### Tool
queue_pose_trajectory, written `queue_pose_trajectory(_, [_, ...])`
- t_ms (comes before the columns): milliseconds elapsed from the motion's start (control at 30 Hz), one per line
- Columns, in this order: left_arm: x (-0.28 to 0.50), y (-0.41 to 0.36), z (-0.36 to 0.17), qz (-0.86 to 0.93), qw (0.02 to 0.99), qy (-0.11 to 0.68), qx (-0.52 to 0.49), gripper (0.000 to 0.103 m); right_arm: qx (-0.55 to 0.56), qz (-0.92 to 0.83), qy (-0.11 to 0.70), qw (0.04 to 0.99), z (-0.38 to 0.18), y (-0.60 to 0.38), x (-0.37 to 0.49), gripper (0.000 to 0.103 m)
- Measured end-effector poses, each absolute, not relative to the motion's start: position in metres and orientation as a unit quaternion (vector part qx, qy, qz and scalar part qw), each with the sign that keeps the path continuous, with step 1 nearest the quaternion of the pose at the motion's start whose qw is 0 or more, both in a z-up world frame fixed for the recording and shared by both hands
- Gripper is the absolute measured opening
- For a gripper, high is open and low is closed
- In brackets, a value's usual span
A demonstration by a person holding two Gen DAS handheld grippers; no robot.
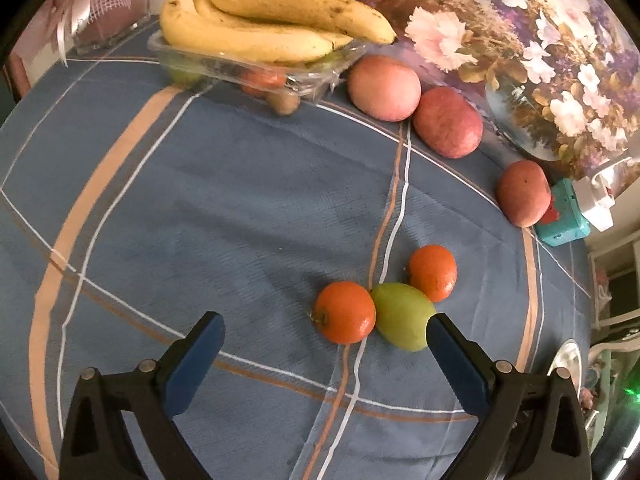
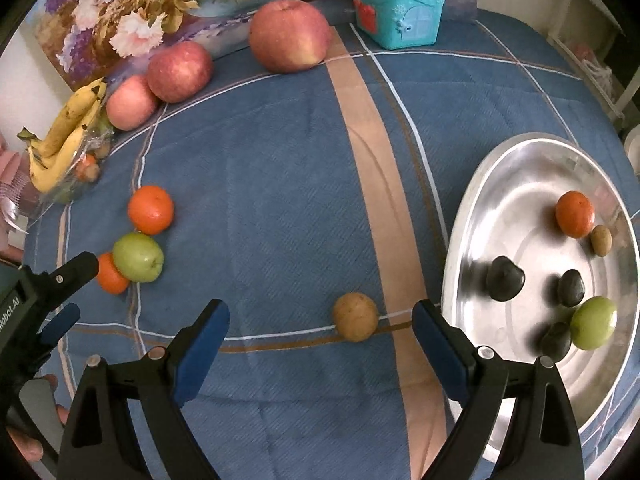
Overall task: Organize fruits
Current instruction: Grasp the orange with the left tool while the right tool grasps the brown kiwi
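My left gripper (image 1: 325, 334) is open and empty; an orange mandarin (image 1: 345, 313) and a green fruit (image 1: 404, 316) lie just ahead of its tips, a second mandarin (image 1: 433, 273) behind them. My right gripper (image 2: 321, 320) is open and empty, with a small brown fruit (image 2: 355, 317) between its fingertips on the cloth. The metal bowl (image 2: 520, 152) at right holds a mandarin (image 2: 575, 214), a green fruit (image 2: 594, 322), a small brown fruit (image 2: 601, 240) and three dark fruits (image 2: 505, 279). The left gripper (image 2: 68, 292) shows in the right wrist view beside the green fruit (image 2: 138, 257).
Three red apples (image 1: 383, 87) line the back by a flower painting (image 1: 520, 32). Bananas (image 1: 260, 20) lie on a clear tray (image 1: 248, 65) with small fruits. A teal box (image 2: 398, 10) stands at the back. The table has a blue plaid cloth (image 1: 200, 200).
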State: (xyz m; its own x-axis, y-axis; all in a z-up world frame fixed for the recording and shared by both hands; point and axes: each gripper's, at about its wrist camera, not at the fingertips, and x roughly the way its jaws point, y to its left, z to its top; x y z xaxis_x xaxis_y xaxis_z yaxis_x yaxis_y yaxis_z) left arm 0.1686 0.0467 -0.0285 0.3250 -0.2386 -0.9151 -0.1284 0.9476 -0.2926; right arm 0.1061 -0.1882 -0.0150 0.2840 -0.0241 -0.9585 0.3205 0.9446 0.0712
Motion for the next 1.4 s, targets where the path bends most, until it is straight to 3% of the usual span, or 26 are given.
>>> queue_pose_trajectory(67, [0.172, 0.046, -0.032, -0.033, 0.796, 0.583, -0.157, 0.093, 0.121, -0.105, 0.591, 0.791, -0.017, -0.186, 0.108, 0.093])
queue_pose_trajectory(200, [0.176, 0.047, -0.034, -0.03, 0.794, 0.585, -0.16, 0.09, 0.122, -0.098, 0.594, 0.789, -0.02, -0.183, 0.112, 0.093])
queue_pose_trajectory(433, [0.178, 0.048, -0.034, -0.042, 0.79, 0.582, -0.187, 0.076, 0.124, -0.099, 0.603, 0.782, -0.033, -0.18, 0.118, 0.093])
queue_pose_trajectory(500, [0.179, 0.048, -0.033, -0.046, 0.789, 0.582, -0.193, 0.071, 0.121, -0.1, 0.606, 0.78, -0.037, -0.18, 0.118, 0.093])
queue_pose_trajectory(633, [0.177, 0.048, -0.03, -0.061, 0.784, 0.579, -0.214, 0.049, 0.121, -0.102, 0.611, 0.776, -0.043, -0.177, 0.12, 0.093])
queue_pose_trajectory(800, [0.178, 0.047, -0.027, -0.065, 0.78, 0.58, -0.224, 0.042, 0.123, -0.104, 0.609, 0.777, -0.048, -0.172, 0.12, 0.093])
queue_pose_trajectory(867, [0.177, 0.048, -0.026, -0.059, 0.78, 0.583, -0.221, 0.034, 0.122, -0.103, 0.609, 0.777, -0.048, -0.173, 0.118, 0.093])
queue_pose_trajectory(1233, [0.174, 0.052, -0.019, -0.034, 0.778, 0.594, -0.202, 0.033, 0.086, -0.11, 0.618, 0.773, -0.058, -0.163, 0.118, 0.093])
queue_pose_trajectory(1400, [0.173, 0.06, -0.015, -0.023, 0.782, 0.591, -0.199, 0.033, 0.072, -0.117, 0.625, 0.769, -0.066, -0.153, 0.122, 0.098])
